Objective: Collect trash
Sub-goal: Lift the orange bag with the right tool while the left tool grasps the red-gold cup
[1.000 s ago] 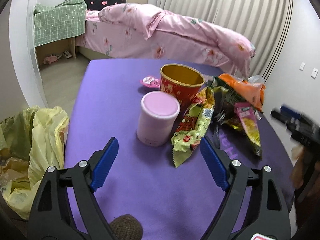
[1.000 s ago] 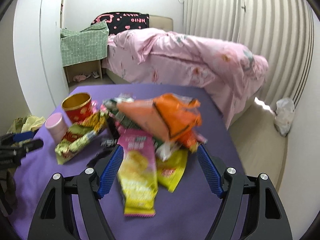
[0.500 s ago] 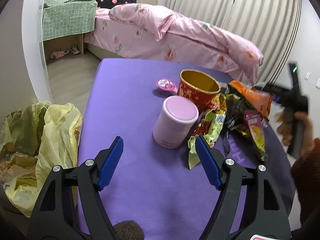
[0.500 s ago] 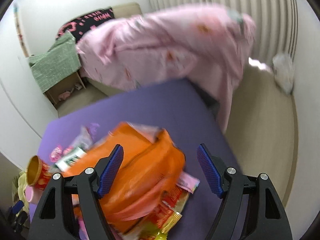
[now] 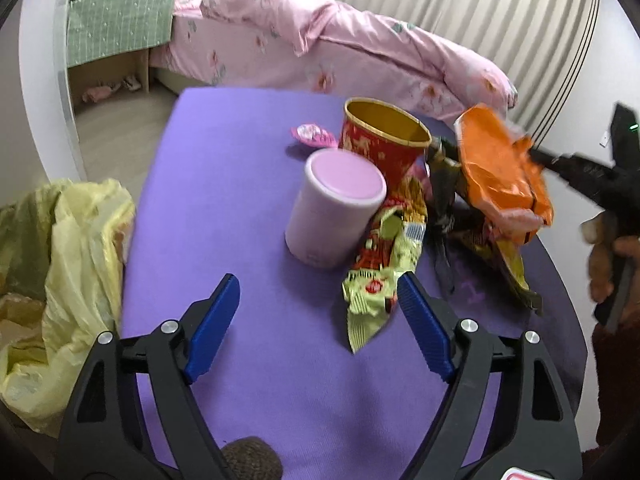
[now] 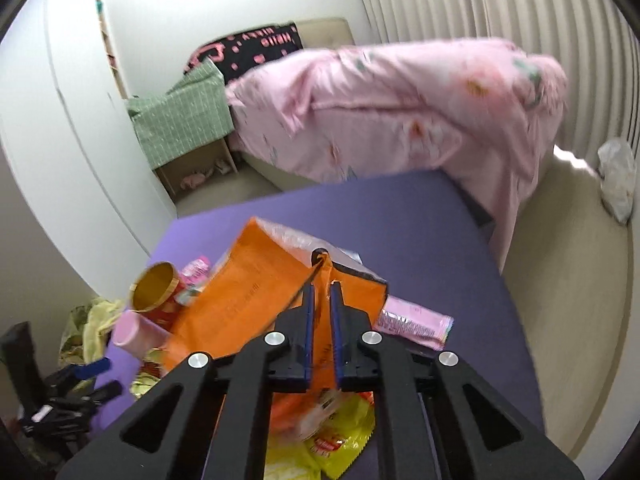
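My right gripper (image 6: 321, 298) is shut on an orange snack bag (image 6: 240, 304), pinching its upper edge; the bag also shows in the left wrist view (image 5: 500, 176), raised over the other wrappers. My left gripper (image 5: 318, 320) is open and empty above the purple table (image 5: 224, 184), just short of a pink lidded cup (image 5: 332, 208) and a green-yellow wrapper (image 5: 380, 276). A red and gold paper cup (image 5: 380, 144) stands behind the pink cup. A yellow trash bag (image 5: 64, 264) hangs open at the table's left edge.
A pink wrapper (image 6: 412, 322) and yellow wrappers (image 6: 340, 440) lie under my right gripper. A small pink packet (image 5: 312, 136) lies behind the cups. A pink-covered bed (image 5: 320, 52) stands beyond the table. A white bag (image 6: 616, 176) lies on the floor at right.
My right gripper moved in over the orange bag and shut on its edge, lifting it. My left gripper drifted a little closer to the pink cup and stayed open.
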`<state>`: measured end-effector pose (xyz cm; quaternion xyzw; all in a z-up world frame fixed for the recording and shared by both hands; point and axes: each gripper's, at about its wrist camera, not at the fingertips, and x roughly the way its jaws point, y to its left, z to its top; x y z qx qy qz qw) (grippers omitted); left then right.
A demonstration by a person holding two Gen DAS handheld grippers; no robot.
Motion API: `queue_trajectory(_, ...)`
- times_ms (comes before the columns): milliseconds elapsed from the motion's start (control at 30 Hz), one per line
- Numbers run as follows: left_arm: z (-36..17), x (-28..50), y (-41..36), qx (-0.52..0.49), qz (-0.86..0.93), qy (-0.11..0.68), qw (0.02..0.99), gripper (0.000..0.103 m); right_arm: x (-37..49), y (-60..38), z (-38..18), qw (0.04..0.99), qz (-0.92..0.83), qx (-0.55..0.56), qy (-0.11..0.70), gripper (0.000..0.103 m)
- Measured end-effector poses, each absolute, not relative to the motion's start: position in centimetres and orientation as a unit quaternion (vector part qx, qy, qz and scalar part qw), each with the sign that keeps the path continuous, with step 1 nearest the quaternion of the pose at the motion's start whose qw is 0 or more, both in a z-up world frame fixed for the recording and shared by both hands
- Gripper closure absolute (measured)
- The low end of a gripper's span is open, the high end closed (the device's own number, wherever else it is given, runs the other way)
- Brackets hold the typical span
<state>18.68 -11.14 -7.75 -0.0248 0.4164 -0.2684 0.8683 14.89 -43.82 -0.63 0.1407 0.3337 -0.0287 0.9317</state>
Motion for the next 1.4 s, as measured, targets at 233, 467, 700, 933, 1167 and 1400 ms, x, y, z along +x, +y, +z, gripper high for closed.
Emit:
queue_trajectory(233,-7.9,19.7,-12.8,-0.016,-0.3,0.429,0.852,0.04,11.7,-42.3,1.9,0.942,-0.031,0.102,0.317,0.094)
queue_trajectory(467,-8.7,20.9,-15.2,0.0,-0.3,0.448,0.842,0.058,9.8,-41.2,-0.1,0.935,-0.017,0.092,0.342,0.094)
queue_trajectory(700,-8.6,19.0,-14.0,0.001,-0.309,0.46,0.833,0.095,7.8,-40.5,-2.4,0.927,-0.028,0.105,0.358,0.094)
queue_trajectory(933,-8.8,15.9,-11.5,-0.002,-0.309,0.473,0.825,0.096,5.5,-40.3,-3.6,0.933,-0.057,0.129,0.33,0.043)
queue_trajectory(1167,-8.8,15.4,-11.0,-0.018,-0.314,0.464,0.828,0.087,8.7,-40.5,-5.0,0.914,-0.057,0.172,0.362,0.043)
queue_trajectory(1400,-8.0,15.2,-10.3,-0.02,-0.312,0.443,0.84,0.082,12.0,-39.9,-7.5,0.897,-0.041,0.183,0.401,0.066)
